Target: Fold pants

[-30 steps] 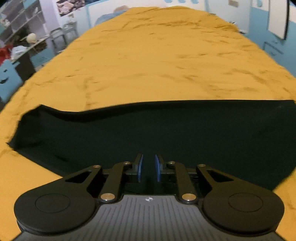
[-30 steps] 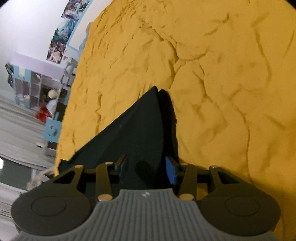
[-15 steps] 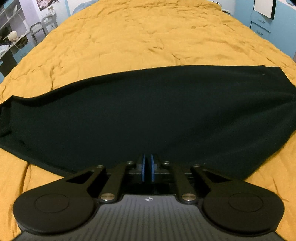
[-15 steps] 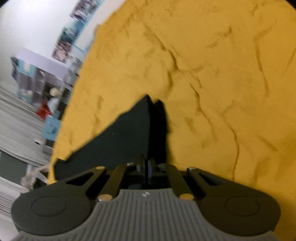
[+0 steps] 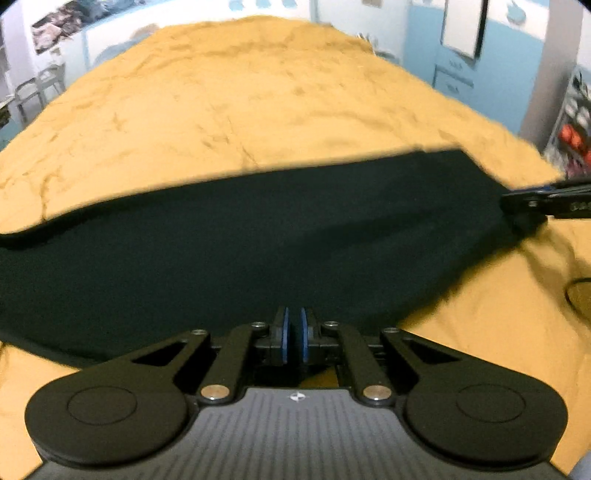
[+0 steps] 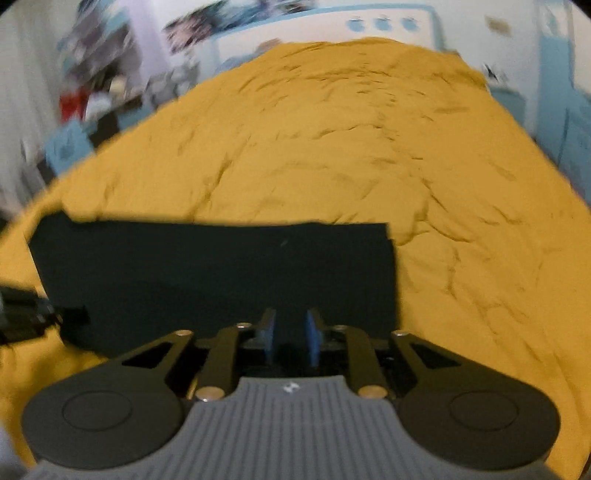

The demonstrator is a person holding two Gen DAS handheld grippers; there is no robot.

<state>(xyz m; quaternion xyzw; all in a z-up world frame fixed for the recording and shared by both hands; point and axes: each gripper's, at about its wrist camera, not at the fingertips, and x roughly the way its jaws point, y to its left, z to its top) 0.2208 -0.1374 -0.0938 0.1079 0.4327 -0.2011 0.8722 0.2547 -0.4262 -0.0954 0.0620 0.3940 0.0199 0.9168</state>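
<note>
The black pants (image 5: 258,243) lie flat across the mustard-yellow bedspread (image 5: 240,110), folded into a long dark band. My left gripper (image 5: 293,339) sits at the band's near edge, its blue pads slightly parted with a narrow gap. In the right wrist view the pants (image 6: 214,266) show a squared end at the right. My right gripper (image 6: 290,338) is at their near edge with its blue pads apart and nothing between them. The right gripper's tip also shows in the left wrist view (image 5: 546,201) at the pants' right end. The left gripper shows at the left edge of the right wrist view (image 6: 40,317).
The bedspread (image 6: 351,147) stretches far ahead, wrinkled. Shelves, chairs and clutter (image 6: 92,96) stand beyond its left side. Blue cabinets and a whiteboard (image 5: 465,33) stand at the back right. A rack with red items (image 5: 572,136) is at the right.
Both grippers were shut on the pants half a second ago and have now parted their pads. The right wrist view has swung round to face along the bed. The pants now lie flat.
</note>
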